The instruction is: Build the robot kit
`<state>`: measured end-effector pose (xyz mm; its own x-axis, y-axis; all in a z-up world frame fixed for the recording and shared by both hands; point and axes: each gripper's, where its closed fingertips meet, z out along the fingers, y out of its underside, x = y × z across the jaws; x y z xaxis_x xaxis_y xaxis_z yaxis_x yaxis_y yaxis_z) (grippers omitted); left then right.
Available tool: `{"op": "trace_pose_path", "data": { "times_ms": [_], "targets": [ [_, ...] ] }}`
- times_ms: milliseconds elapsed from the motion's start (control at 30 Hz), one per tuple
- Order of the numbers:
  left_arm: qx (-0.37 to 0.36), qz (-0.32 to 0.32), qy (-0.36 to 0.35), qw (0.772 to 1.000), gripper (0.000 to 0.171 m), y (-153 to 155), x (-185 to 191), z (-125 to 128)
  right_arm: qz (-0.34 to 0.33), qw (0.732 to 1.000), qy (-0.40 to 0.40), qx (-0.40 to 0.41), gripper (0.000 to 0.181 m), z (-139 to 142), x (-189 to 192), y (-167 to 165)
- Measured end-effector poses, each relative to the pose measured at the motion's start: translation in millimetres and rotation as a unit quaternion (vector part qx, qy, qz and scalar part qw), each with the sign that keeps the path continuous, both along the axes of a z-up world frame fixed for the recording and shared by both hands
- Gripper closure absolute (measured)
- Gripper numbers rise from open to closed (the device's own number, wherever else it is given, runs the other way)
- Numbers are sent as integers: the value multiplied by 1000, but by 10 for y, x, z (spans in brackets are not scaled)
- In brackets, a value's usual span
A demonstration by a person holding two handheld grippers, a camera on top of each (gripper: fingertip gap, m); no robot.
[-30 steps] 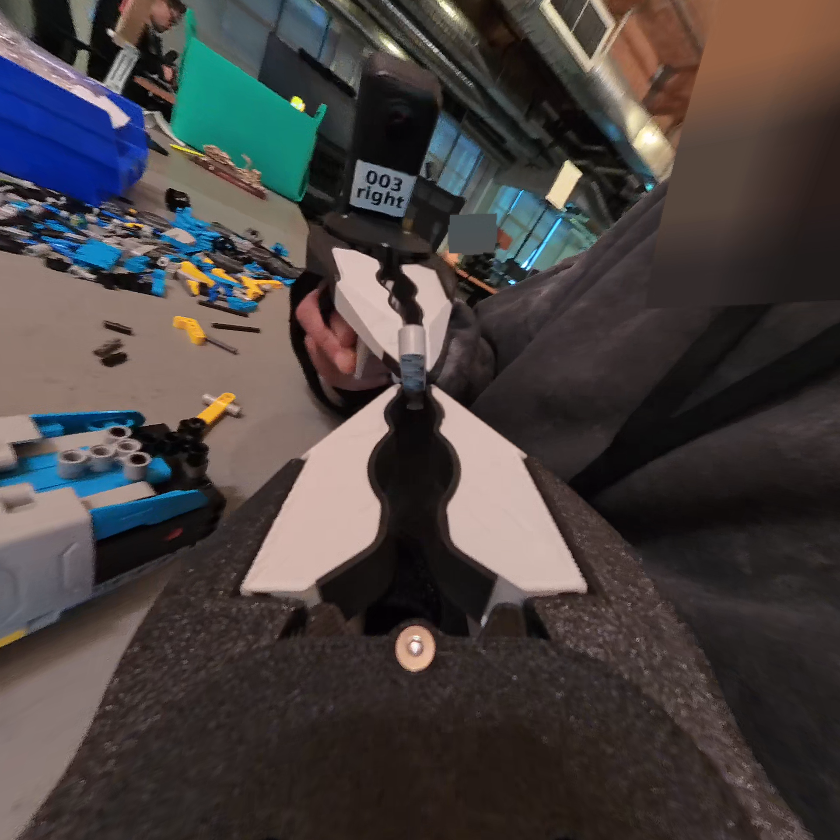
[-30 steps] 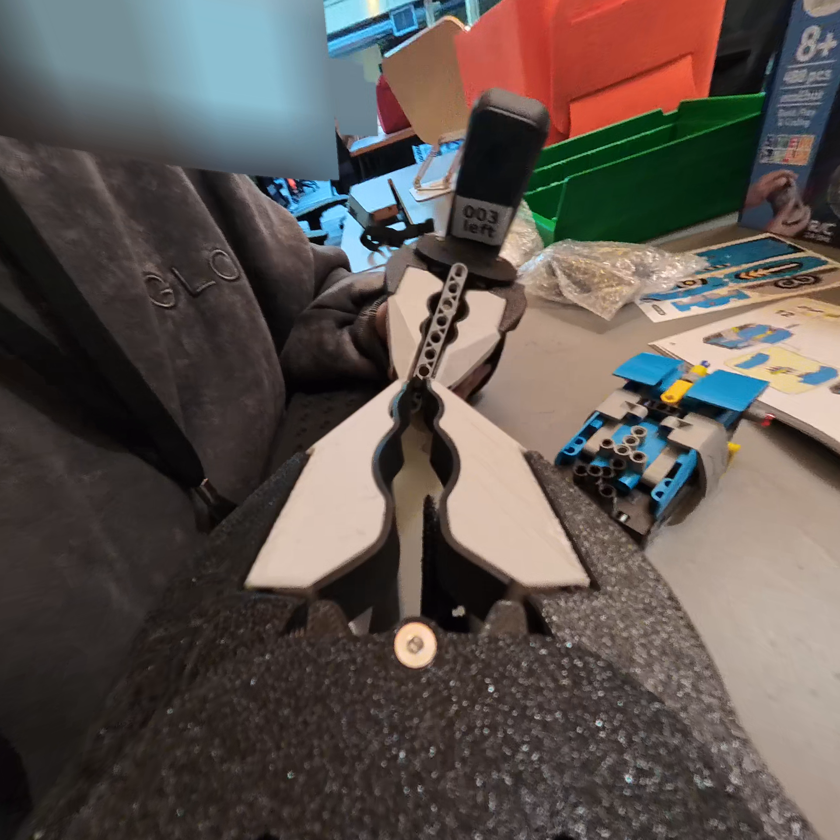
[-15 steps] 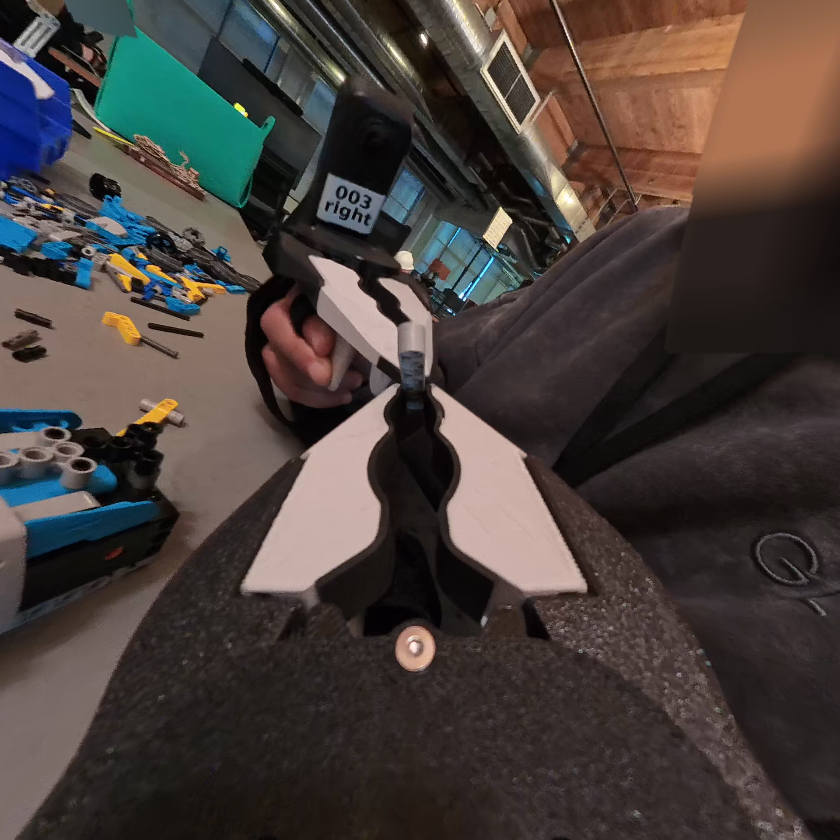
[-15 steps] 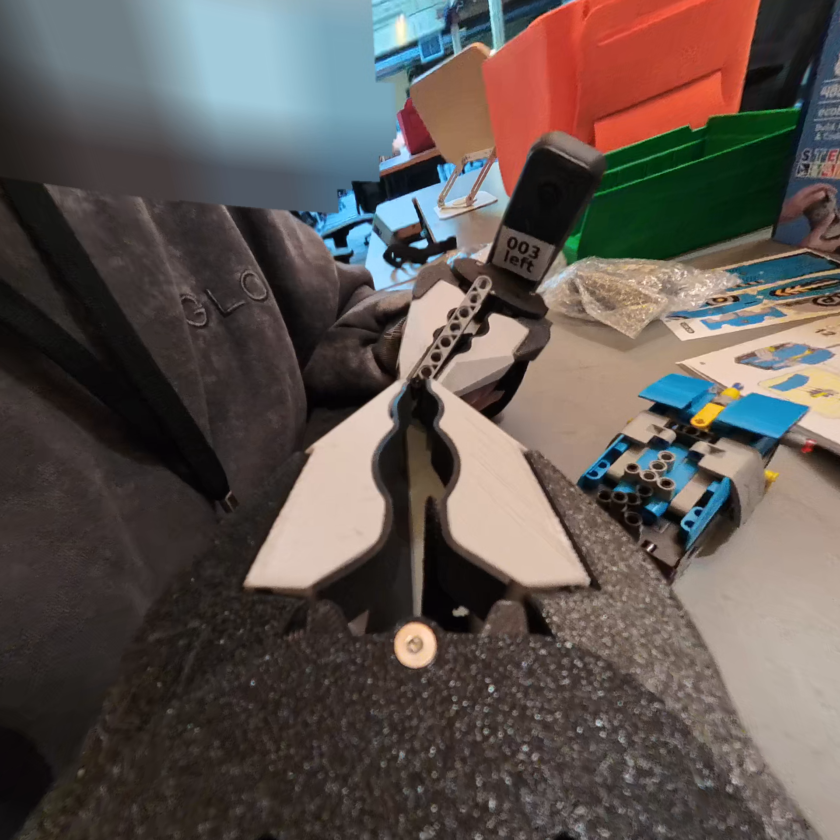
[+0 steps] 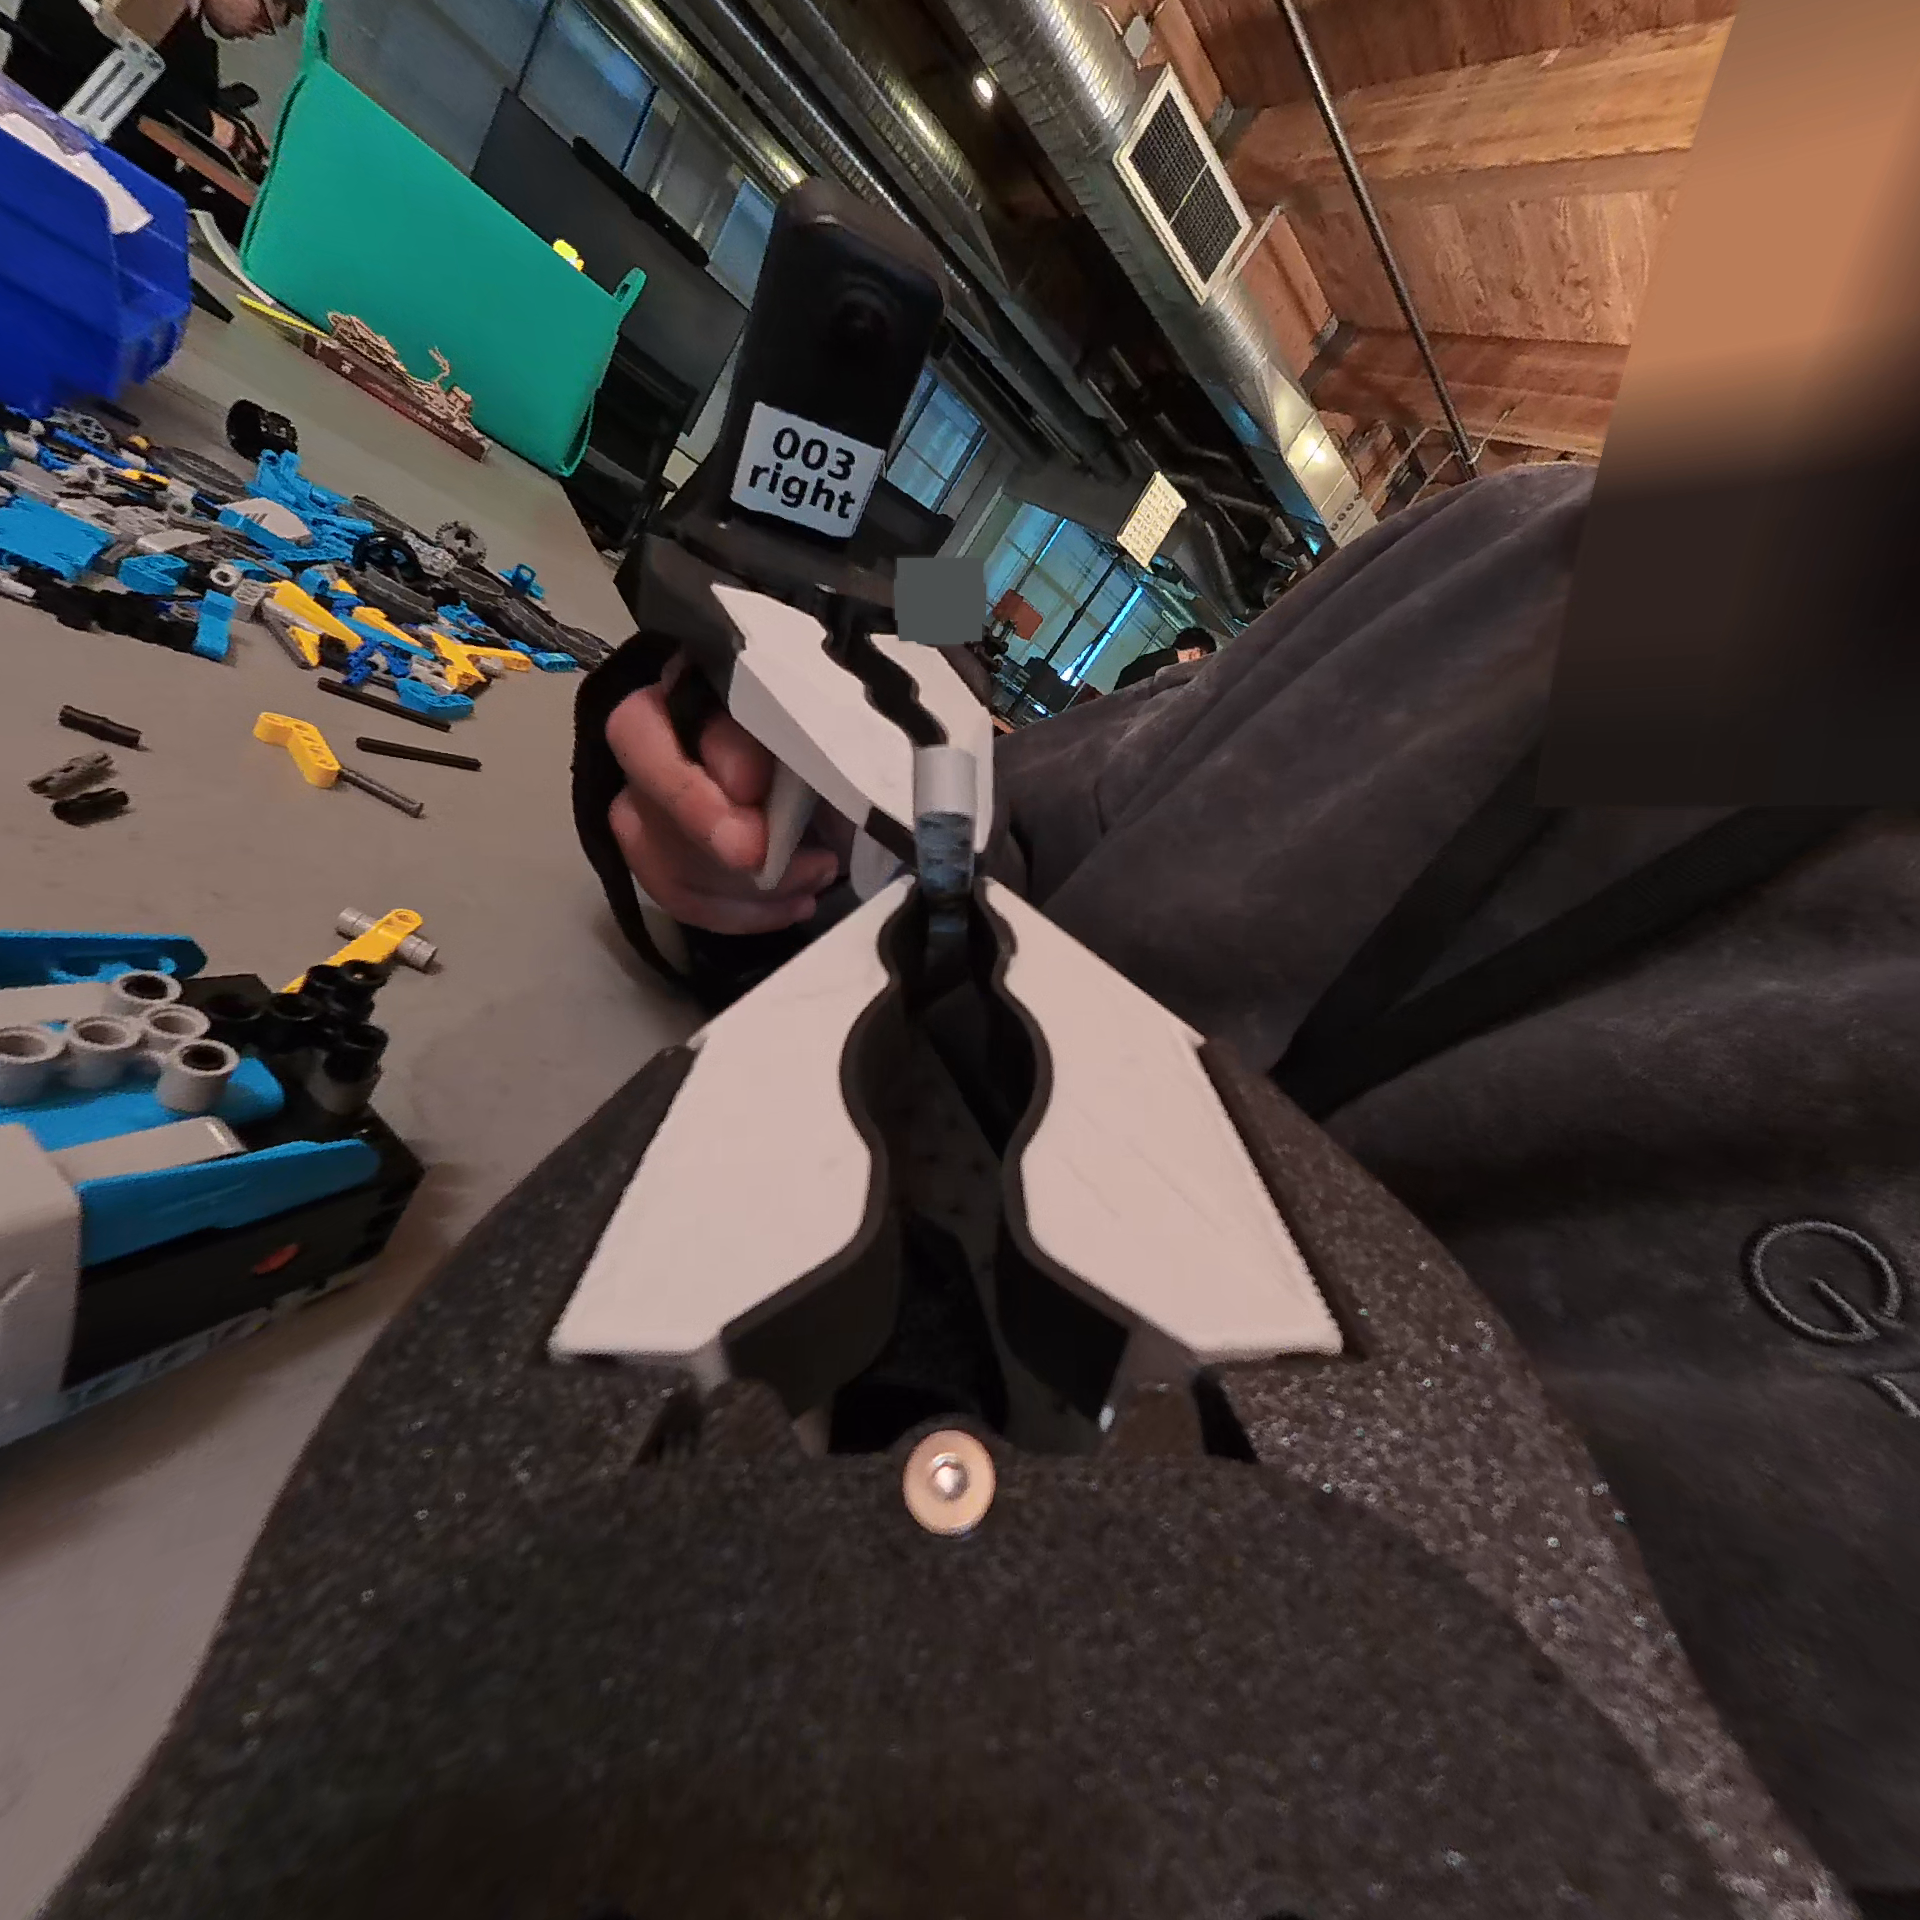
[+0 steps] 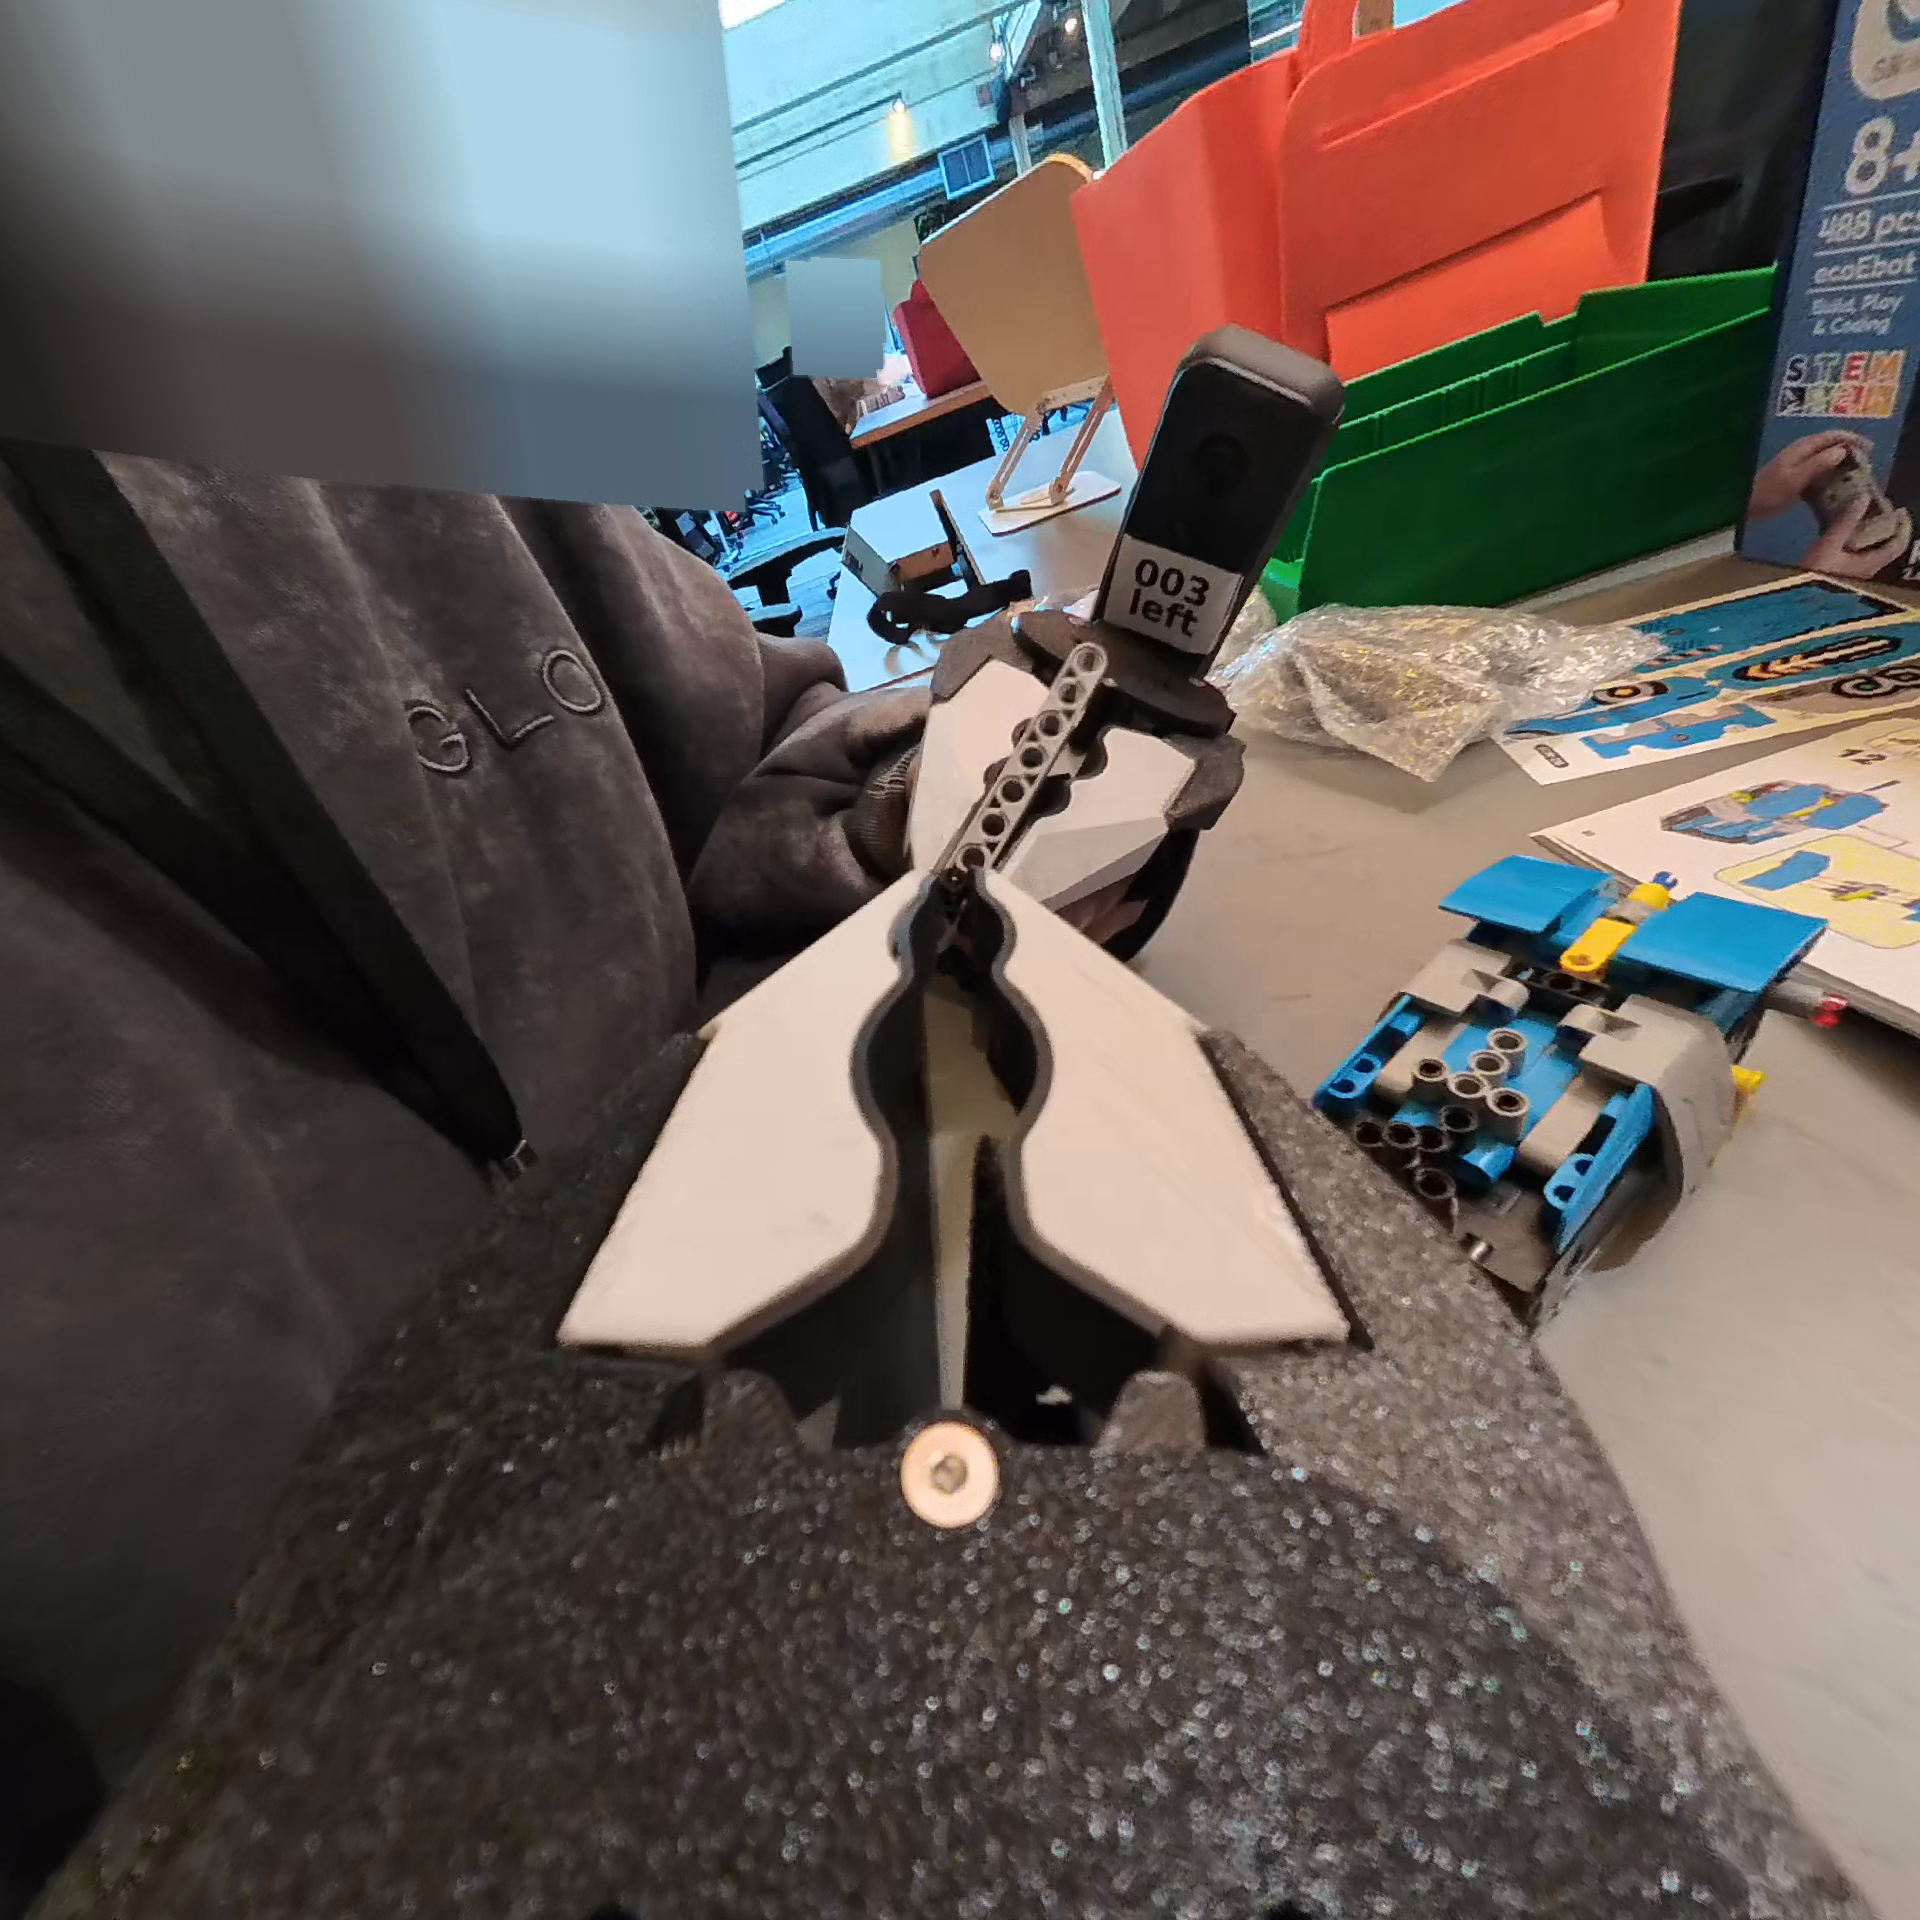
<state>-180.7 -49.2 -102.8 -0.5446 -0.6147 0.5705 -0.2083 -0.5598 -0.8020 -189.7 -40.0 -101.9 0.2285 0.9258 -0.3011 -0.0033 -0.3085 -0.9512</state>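
My left gripper (image 5: 940, 899) is shut on a long grey beam with holes (image 6: 1029, 758). The beam runs back between its fingers (image 6: 1112, 821); its dark end (image 5: 940, 852) sticks out at the tips. My right gripper (image 6: 951, 899) faces it tip to tip, raised above the table. It is shut on a small grey pin (image 5: 945, 779) that touches the beam's end. In the left wrist view a hand grips the right gripper's handle, and one white finger (image 5: 821, 707) shows. In the right wrist view the pin is hidden at the tips.
A blue, grey and black brick vehicle (image 6: 1538, 1091) sits on the grey table, also at lower left in the left wrist view (image 5: 177, 1143). Loose bricks (image 5: 312, 613), a blue bin (image 5: 73, 281), a green bin (image 6: 1538, 447), instruction sheets (image 6: 1766, 831) and a plastic bag (image 6: 1423, 675) lie around. A person's grey sweatshirt (image 6: 416, 831) is close behind. The tips of both grippers are at nearly the same place.
Both grippers stay shut and joined at the tips. The pair has tilted and shifted: the beam and left gripper now lean further right in the right wrist view.
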Motion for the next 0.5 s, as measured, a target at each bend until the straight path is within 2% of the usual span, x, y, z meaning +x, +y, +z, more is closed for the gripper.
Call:
{"op": "trace_pose_path", "data": {
  "times_ms": [233,333,433,500],
  "targets": [
    [-17,-8,5,1000,167,-18,17,-32,-2,999,-24,26,178,-66,4,-33],
    [-43,-13,-5,999,167,-3,15,20,-3,1000,-7,21,178,-15,3,-23],
    [-26,-3,-13,1000,166,4,17,62,4,1000,28,0,177,55,11,0],
    [-25,-4,-12,1000,166,-5,14,59,3,999,33,-4,165,75,36,2]
  ]
}}
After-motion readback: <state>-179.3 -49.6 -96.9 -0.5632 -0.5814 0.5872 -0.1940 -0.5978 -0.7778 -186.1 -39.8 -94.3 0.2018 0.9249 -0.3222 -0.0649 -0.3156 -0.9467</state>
